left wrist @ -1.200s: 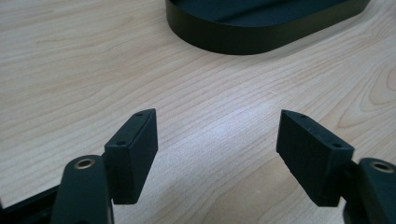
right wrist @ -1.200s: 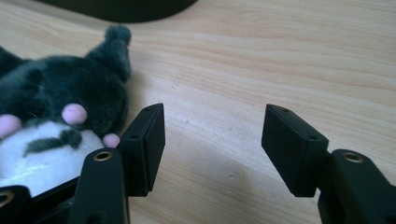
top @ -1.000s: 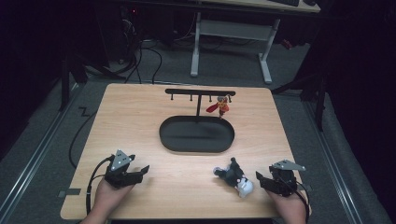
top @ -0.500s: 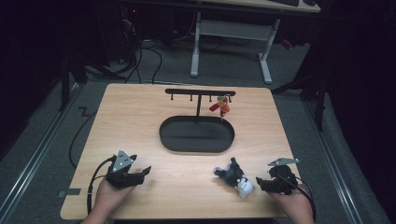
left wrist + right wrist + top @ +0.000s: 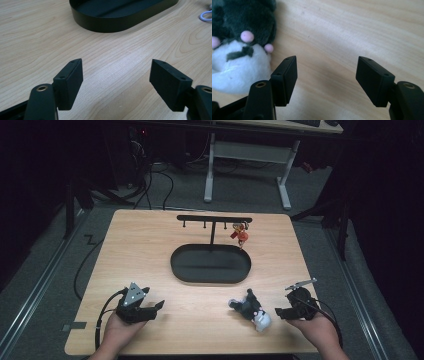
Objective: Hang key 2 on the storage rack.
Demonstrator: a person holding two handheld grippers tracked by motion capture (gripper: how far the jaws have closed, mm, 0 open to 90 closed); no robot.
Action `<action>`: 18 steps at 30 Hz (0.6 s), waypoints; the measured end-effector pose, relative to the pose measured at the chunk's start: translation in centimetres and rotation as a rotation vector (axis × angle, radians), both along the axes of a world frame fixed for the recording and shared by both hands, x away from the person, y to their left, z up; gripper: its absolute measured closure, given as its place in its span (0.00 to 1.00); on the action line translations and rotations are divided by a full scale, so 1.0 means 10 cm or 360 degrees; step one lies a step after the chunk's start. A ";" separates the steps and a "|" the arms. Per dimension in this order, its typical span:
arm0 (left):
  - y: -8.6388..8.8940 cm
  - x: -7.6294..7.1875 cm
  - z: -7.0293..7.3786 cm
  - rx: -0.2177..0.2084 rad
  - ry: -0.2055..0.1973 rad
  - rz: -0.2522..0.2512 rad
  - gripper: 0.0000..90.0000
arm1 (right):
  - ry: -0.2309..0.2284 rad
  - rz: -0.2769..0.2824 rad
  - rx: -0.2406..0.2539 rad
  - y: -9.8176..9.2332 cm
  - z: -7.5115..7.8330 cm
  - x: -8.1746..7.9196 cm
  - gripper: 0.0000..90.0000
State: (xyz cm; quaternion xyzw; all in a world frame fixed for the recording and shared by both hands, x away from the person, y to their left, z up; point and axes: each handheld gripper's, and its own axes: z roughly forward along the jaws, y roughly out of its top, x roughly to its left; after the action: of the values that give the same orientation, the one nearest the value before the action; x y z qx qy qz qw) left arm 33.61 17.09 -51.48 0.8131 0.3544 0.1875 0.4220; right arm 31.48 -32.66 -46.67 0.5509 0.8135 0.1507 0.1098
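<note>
My right gripper (image 5: 281, 312) sits released at the lower right of the high view, jaws spread over bare wood, the plush toy (image 5: 251, 308) just left of it. I judge the grab is next: I should shift left until both jaws straddle its soft body, then squeeze gently. My left gripper (image 5: 152, 307) is released too, holding nothing. The black oval tray (image 5: 210, 276) at centre looks empty.

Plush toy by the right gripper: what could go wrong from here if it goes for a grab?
1. The right gripper is open, but the plush toy lies off to the side of its jaws, not between them; closing now would likely catch nothing.
2. The toy is soft, so a pinch on fur could slip.
3. The red keychain hangs on the black rack above the black tray; a careless reach could knock it.
</note>
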 end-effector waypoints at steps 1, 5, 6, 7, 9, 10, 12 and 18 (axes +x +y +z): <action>-0.01 0.00 -0.01 0.0000 0.0003 -0.0003 0.30 | 0.0019 0.0014 -0.0013 0.00 0.01 0.01 0.38; -0.02 0.00 -0.03 0.0017 0.0020 -0.0018 0.30 | 0.0079 0.0044 -0.0066 0.04 0.04 0.03 0.38; -0.02 0.00 -0.03 0.0019 0.0022 -0.0021 0.30 | 0.0097 0.0051 -0.0069 0.05 0.05 0.04 0.38; -0.02 0.00 -0.03 0.0018 0.0021 -0.0018 0.30 | 0.0114 0.0059 -0.0069 0.05 0.05 0.04 0.38; -0.01 0.00 -0.03 0.0009 0.0013 -0.0011 0.30 | 0.0136 0.0072 -0.0093 0.07 0.05 0.05 0.38; -0.01 -0.01 -0.03 0.0010 0.0010 -0.0011 0.31 | 0.0159 0.0079 -0.0102 0.07 0.05 0.05 0.38; -0.02 -0.01 -0.03 0.0016 0.0012 -0.0018 0.31 | 0.0186 0.0081 -0.0116 0.08 0.04 0.06 0.38; -0.01 -0.01 -0.03 0.0012 0.0013 -0.0023 0.31 | 0.0273 0.0111 -0.0170 0.12 0.04 0.09 0.38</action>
State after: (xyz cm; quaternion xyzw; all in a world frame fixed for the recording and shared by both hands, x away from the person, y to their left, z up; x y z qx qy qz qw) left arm 33.49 16.96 -51.79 0.8180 0.3494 0.1825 0.4188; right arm 32.36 -31.47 -46.32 0.5265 0.8454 0.0631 0.0636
